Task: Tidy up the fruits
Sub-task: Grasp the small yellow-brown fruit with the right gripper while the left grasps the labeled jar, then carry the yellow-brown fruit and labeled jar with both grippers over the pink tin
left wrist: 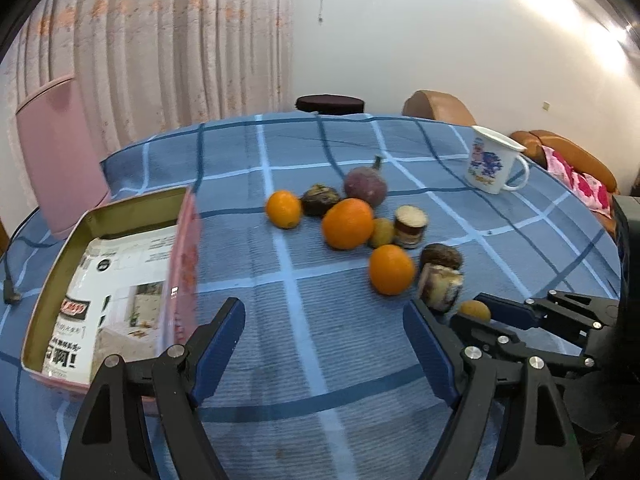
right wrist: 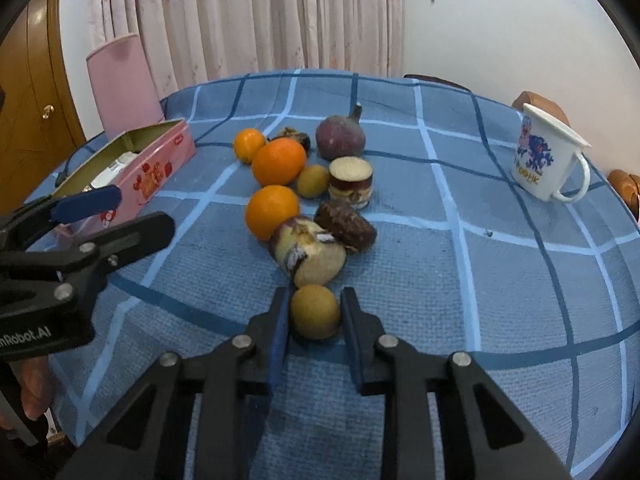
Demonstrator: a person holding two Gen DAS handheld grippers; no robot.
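Note:
A cluster of fruit lies mid-table: three oranges (left wrist: 347, 223), a purple fruit (left wrist: 365, 186), small yellow-green fruits, and cut brown pieces (right wrist: 308, 255). My right gripper (right wrist: 314, 314) is shut on a small yellow-green fruit (right wrist: 315, 311) resting on the blue checked tablecloth (right wrist: 440, 280); it also shows in the left wrist view (left wrist: 475, 311). My left gripper (left wrist: 324, 344) is open and empty above the cloth, right of an open pink tin box (left wrist: 60, 280). The box also shows in the right wrist view (right wrist: 152, 168).
A white printed mug (right wrist: 548, 160) stands at the table's far right. A pink chair back (right wrist: 120, 80) stands behind the box. A black cable (left wrist: 12, 280) lies at the left edge. Curtains and a wall are behind.

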